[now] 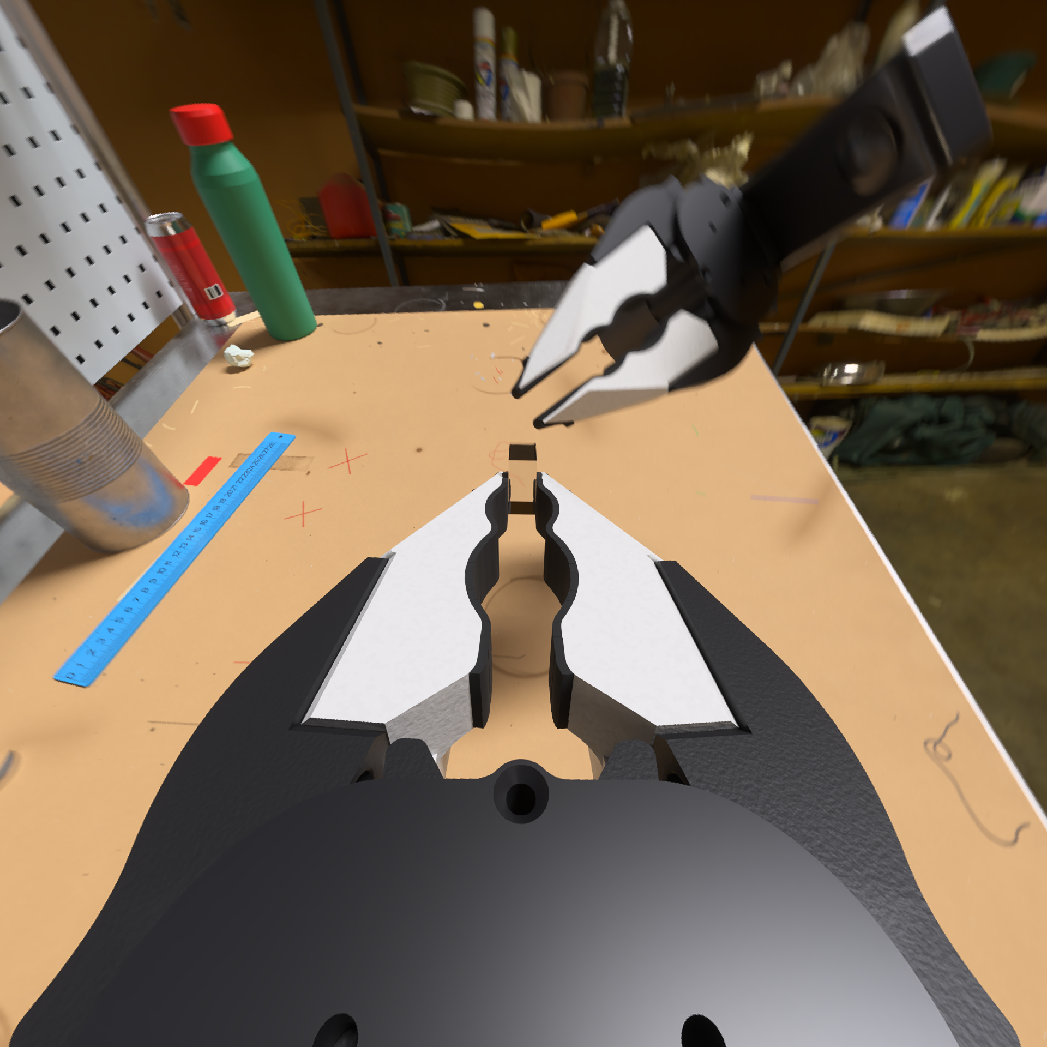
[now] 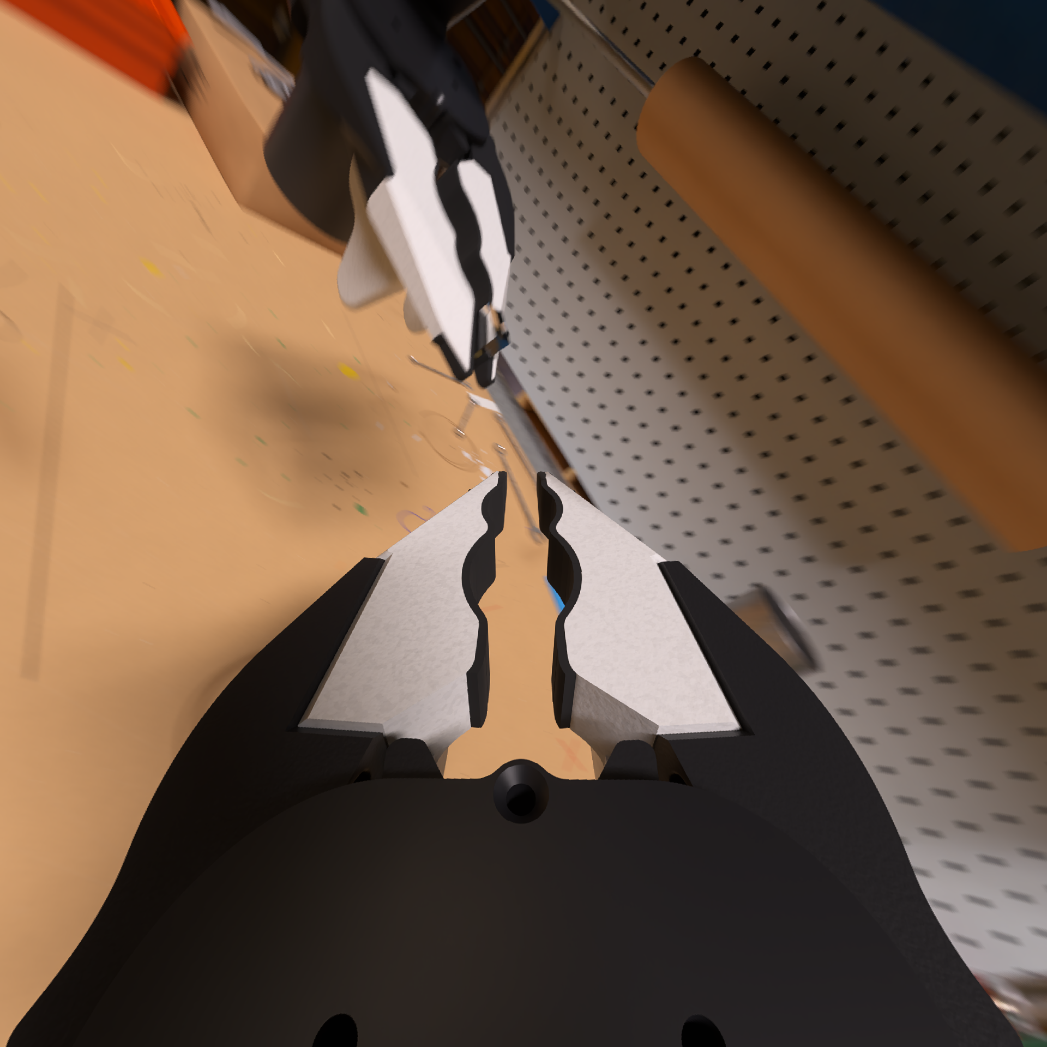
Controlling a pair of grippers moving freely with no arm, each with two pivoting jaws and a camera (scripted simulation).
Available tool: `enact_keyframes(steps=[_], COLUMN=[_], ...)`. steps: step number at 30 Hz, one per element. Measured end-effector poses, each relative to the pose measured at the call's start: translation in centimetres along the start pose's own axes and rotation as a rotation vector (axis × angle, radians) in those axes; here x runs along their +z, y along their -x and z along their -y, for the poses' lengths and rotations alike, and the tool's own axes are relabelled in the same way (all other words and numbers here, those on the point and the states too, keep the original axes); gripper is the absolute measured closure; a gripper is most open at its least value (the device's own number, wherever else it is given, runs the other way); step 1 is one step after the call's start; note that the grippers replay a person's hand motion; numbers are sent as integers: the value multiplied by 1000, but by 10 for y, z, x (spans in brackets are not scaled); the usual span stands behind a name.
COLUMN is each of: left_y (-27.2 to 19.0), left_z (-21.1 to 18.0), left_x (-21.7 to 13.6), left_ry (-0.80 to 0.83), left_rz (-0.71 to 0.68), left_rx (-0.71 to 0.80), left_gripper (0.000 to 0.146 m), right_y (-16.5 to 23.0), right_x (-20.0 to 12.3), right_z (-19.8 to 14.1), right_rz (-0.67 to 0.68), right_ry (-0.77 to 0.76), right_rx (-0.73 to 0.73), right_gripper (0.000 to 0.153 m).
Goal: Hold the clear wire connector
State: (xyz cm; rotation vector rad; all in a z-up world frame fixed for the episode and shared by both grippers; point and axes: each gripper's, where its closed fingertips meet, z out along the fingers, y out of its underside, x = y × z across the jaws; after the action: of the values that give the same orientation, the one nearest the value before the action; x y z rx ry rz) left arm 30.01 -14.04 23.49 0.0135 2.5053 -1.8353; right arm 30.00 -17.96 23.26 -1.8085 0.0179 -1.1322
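The clear wire connector (image 1: 522, 476) sits pinched between the tips of the left gripper (image 1: 521, 480), its long axis running straight on from the fingers and pointing away toward the far end of the bench, a dark band at its far end. It is held just above the tan benchtop (image 1: 396, 396). The left gripper lies low and nearly level, clamped on the connector's sides.

The right gripper (image 1: 527, 409) hangs in from the far right, tilted down, its tips just beyond the connector's far end but apart from it; its fingers stand parted with nothing between them.

On the left lie a blue ruler (image 1: 175, 558) and a metal pipe (image 1: 73, 436); farther off stand a green bottle (image 1: 243, 226) with a red cap and a red can (image 1: 190, 266) by a white pegboard (image 1: 62, 226). Cluttered shelves (image 1: 510, 130) fill the far wall.
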Motion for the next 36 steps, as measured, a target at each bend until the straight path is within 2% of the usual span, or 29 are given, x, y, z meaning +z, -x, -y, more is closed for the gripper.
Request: enact_keyframes(steps=[3,6,11,17,22,26,32,36], left_y=[-15,-29,-48,-67,-67,-57,-45,-39], left_z=[-3,-4,-12,-23,-22,-19,-12,-2], left_x=[3,4,7,9,9,4,-3,-8], left_ry=[50,83,158,242,252,240,248,199], left_rz=[-42,-84,-131,-189,-172,-120,-13,37], left_rx=[100,186,307,419,444,455,526,551], left_gripper=[138,138,138,138,138,138,138,138], right_y=[5,23,52,76,73,60,36,19], right_x=[0,2,2,-4,-3,5,15,16], right_z=[5,0,-1,0,2,4,12,23], right_rz=[127,264,438,609,601,532,440,438], right_ry=[-39,-22,6,13,-28,-66,-146,-301], right_rx=[214,330,378,431,489,617,898,1206], right_gripper=[142,139,139,147,150,151,152,153])
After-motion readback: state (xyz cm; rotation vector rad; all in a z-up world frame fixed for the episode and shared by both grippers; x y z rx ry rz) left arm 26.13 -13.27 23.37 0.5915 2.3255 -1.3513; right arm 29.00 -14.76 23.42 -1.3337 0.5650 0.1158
